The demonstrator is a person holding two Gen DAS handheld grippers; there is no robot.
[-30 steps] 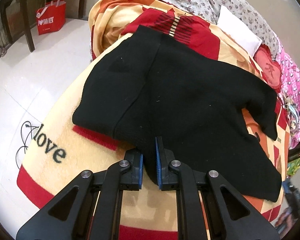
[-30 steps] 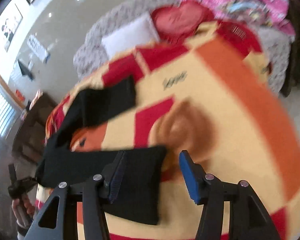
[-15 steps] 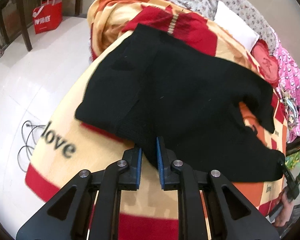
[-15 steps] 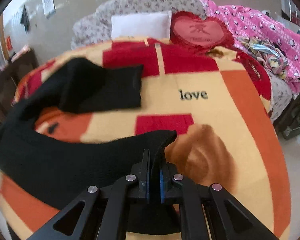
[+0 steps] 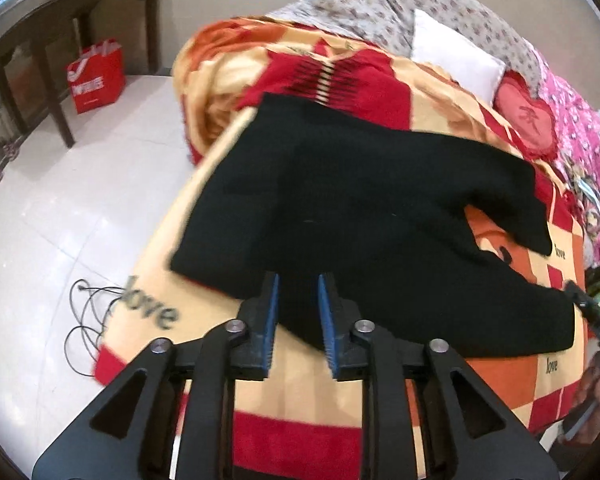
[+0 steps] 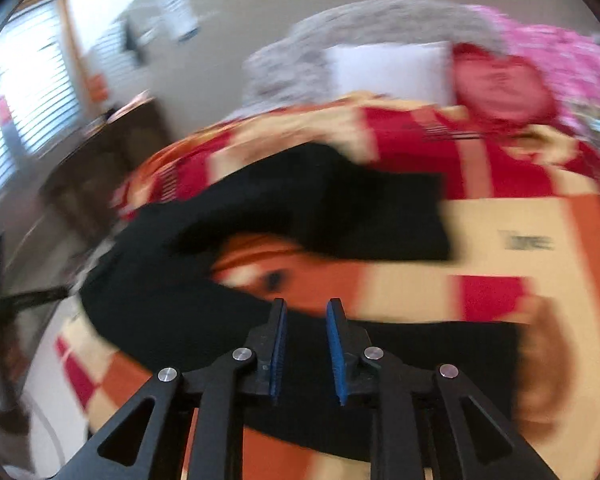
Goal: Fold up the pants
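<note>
Black pants (image 5: 360, 208) lie spread on a red, orange and cream blanket (image 5: 300, 412) on a bed. In the left wrist view my left gripper (image 5: 298, 300) has its blue pads closed on a thick bunch of the pants' near edge. In the blurred right wrist view the pants (image 6: 300, 208) curve across the blanket, one leg lying far and one near. My right gripper (image 6: 304, 320) grips the near leg's cloth between its blue pads. The right gripper (image 5: 592, 320) also shows at the right edge of the left wrist view, at the end of that leg.
A white pillow (image 5: 456, 56), a red heart cushion (image 5: 528, 116) and pink bedding (image 5: 580, 120) lie at the head of the bed. A red bag (image 5: 96, 80) and a dark wooden table (image 5: 56, 24) stand on the white floor. Cables (image 5: 88, 320) lie by the bed.
My right gripper closed on the near leg end and then swung fast, dragging it. My left gripper stayed shut on the pants' edge and lifted it a little.
</note>
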